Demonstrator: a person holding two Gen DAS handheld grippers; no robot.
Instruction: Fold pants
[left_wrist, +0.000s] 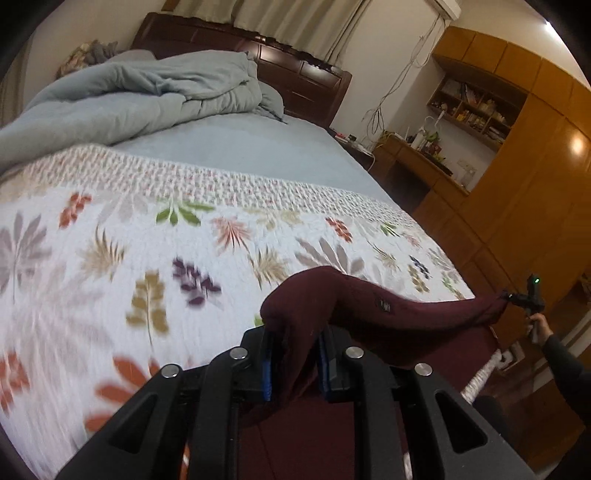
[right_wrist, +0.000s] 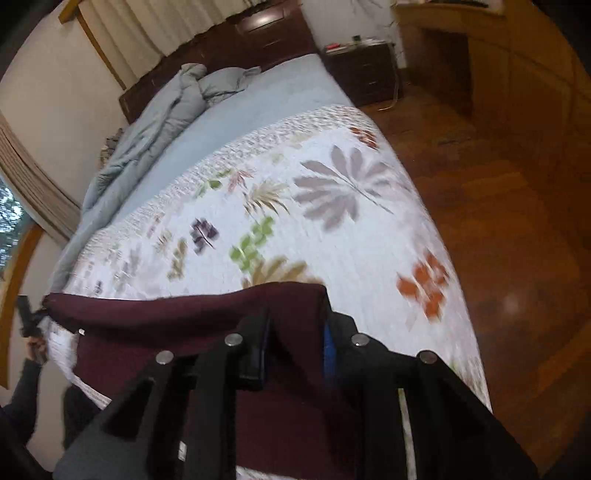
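The maroon pants (left_wrist: 373, 314) hang stretched between my two grippers, above the near end of the bed. My left gripper (left_wrist: 295, 363) is shut on one end of the pants' top edge. In the left wrist view the right gripper (left_wrist: 517, 297) shows far right, gripping the other end. In the right wrist view my right gripper (right_wrist: 295, 354) is shut on the pants (right_wrist: 192, 314), and the left gripper (right_wrist: 31, 319) shows at the far left holding the opposite end. The rest of the pants hangs below, out of sight.
The bed carries a white leaf-print quilt (left_wrist: 184, 240) and a crumpled grey-blue duvet (left_wrist: 129, 96) near the dark headboard. A nightstand (right_wrist: 364, 70), wooden cabinets (left_wrist: 517, 166) and a wooden floor (right_wrist: 498, 221) lie to the right of the bed.
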